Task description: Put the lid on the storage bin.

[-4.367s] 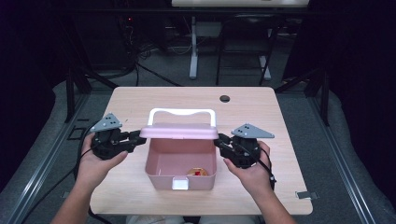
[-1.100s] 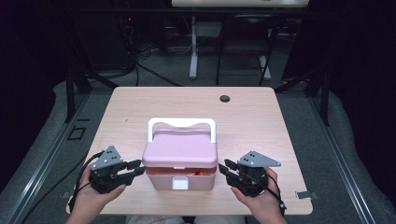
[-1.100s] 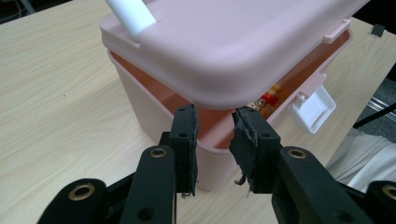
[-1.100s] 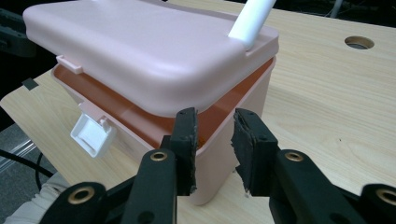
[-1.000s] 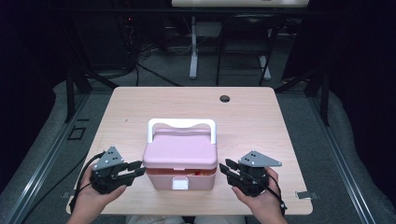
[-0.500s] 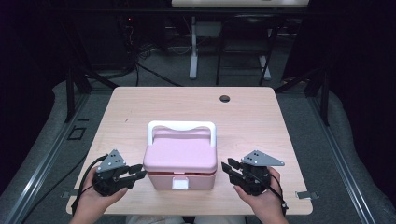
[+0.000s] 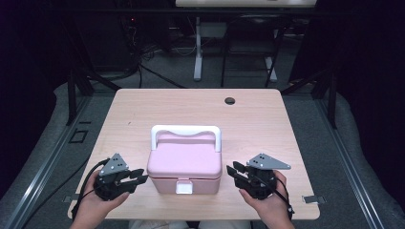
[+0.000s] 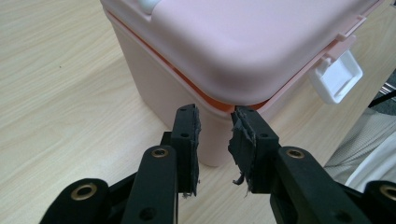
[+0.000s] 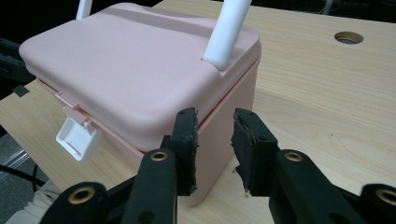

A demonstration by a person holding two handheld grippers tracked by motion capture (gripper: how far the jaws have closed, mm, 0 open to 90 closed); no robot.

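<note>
The lid of the pink box [image 7: 185,164] sits down on its base, but the white latch [image 7: 184,186] at the front hangs loose and flipped outward, and in my left gripper view a thin orange seam shows under the lid's near corner. So I judge the step in hand to be pressing the lid fully home and snapping that latch shut. To do it well, I would steady the box from one side so it does not slide across the table [image 7: 267,119], then bring one jaw tip under the latch's lower edge and swing it up against the front wall, pushing squarely and not at an angle. I would press the lid flat first; a latch forced over a raised lid may pop back.

My left gripper [image 7: 134,178] hovers just beside the box's left front corner, with its fingers [image 8: 185,140] spread a little and nothing between them; the corner lies straight ahead of the tips, close but apart. My right gripper [image 7: 234,171] hangs at the right front corner in the same way, its fingers [image 9: 184,142] parted and empty, the box wall just beyond them. Neither touches the box.

The box stands near the front edge of the table, between my two hands, with its white handle [image 7: 186,131] upright at the far side and the latch facing me.
</note>
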